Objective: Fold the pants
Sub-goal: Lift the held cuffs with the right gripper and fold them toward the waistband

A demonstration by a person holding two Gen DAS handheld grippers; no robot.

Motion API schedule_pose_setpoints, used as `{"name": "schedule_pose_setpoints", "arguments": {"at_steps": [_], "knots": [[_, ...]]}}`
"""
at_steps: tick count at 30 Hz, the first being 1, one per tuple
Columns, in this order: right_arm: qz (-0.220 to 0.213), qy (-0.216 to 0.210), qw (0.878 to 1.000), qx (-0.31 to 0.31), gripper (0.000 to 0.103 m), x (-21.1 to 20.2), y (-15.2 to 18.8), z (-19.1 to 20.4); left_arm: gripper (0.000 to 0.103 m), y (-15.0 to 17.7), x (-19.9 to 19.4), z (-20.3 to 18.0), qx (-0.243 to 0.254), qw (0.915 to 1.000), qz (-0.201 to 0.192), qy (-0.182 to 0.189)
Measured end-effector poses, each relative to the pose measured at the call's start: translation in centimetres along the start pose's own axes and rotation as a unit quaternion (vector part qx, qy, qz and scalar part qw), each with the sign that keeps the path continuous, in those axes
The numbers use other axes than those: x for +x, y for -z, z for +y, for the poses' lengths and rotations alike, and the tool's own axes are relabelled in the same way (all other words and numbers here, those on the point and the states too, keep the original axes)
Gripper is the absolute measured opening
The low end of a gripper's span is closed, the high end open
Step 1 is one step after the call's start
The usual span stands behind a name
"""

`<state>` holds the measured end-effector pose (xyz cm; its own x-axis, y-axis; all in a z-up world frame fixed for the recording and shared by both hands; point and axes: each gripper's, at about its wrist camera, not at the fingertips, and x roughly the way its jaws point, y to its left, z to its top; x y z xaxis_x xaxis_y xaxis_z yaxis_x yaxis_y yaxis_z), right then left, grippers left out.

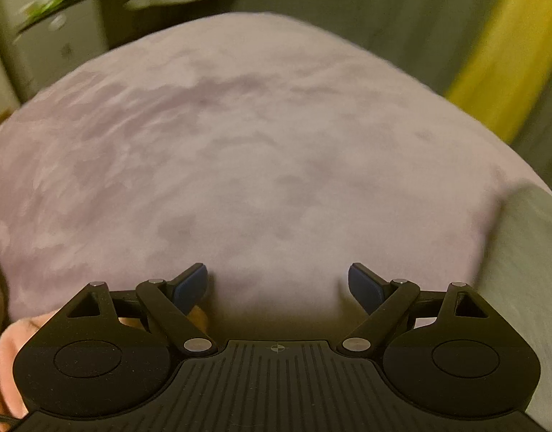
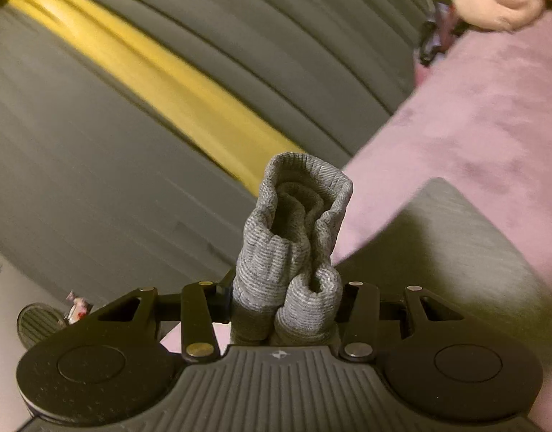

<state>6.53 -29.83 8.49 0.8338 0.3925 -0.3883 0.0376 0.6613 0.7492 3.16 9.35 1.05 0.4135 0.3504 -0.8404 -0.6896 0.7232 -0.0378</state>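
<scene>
Your right gripper clamps bunched grey pants above the pink bedspread edge, your left gripper gapes empty (fabric may slip, being one-sidedly held).

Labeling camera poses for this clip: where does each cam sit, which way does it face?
Left wrist: behind the open left tongs, looking down along them at the pink blanket; the person's hand shows at lower left.
Right wrist: behind the right tongs, shut on bunched grey pants, facing the grey curtain with its yellow stripe.
Shared: blanket, pants, curtain, stripe.
</scene>
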Motion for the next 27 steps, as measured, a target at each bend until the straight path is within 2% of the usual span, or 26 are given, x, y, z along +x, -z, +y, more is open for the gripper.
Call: {"name": "schedule_pose_setpoints", "arguments": {"at_steps": [1,3,5,7,8,10,12,14,16,17,19,23,27], "knots": [[-0.001,-0.004,1.0,-0.005,0.044,0.0,-0.2,0.6,0.09,1.0,-1.3,-0.9,0.028,0.9993,-0.014,0.023],[-0.001,-0.012,1.0,-0.013,0.044,0.0,-0.6,1.5,0.094,3.8,-4.1,-2.9,0.092,0.9919,-0.046,0.075],[-0.001,-0.017,1.0,-0.02,0.044,-0.1,-0.8,2.3,0.095,6.7,-6.2,-5.2,0.16,0.9757,-0.071,0.133],[-0.002,-0.019,0.999,-0.028,0.044,-0.6,-0.7,2.8,0.095,8.8,-6.7,-7.6,0.216,0.9598,-0.061,0.169],[-0.002,-0.019,0.999,-0.033,0.044,-0.9,-0.6,3.0,0.094,9.6,-6.5,-8.6,0.233,0.9551,-0.05,0.176],[0.0,-0.021,0.999,-0.039,0.044,-0.8,-0.5,2.9,0.093,10.7,-5.9,-10.2,0.251,0.9509,-0.035,0.178],[0.0,-0.023,0.999,-0.044,0.044,-1.1,-0.4,3.2,0.092,10.9,-5.2,-11.4,0.254,0.9505,-0.027,0.177],[-0.002,-0.025,0.998,-0.05,0.044,-1.1,-0.6,3.0,0.093,10.7,-4.3,-12.4,0.246,0.9553,-0.03,0.161],[-0.006,-0.028,0.998,-0.053,0.044,-1.1,-0.7,3.0,0.093,10.3,-3.0,-13.1,0.239,0.964,-0.036,0.11],[-0.006,-0.029,0.998,-0.053,0.044,-0.9,-0.8,2.7,0.089,10.1,-2.3,-13.3,0.237,0.9674,-0.031,0.084],[-0.008,-0.027,0.998,-0.053,0.044,-1.4,-0.9,2.4,0.082,9.5,-0.9,-12.6,0.227,0.9726,-0.003,0.052],[-0.016,-0.009,0.999,-0.029,0.044,-2.1,-1.2,0.6,0.089,8.6,-0.2,-9.7,0.169,0.9823,0.025,0.076],[-0.016,0.022,1.0,0.0,0.044,-2.4,-1.4,-2.6,0.091,8.2,-0.8,-8.7,0.156,0.9838,0.022,0.085]]}}
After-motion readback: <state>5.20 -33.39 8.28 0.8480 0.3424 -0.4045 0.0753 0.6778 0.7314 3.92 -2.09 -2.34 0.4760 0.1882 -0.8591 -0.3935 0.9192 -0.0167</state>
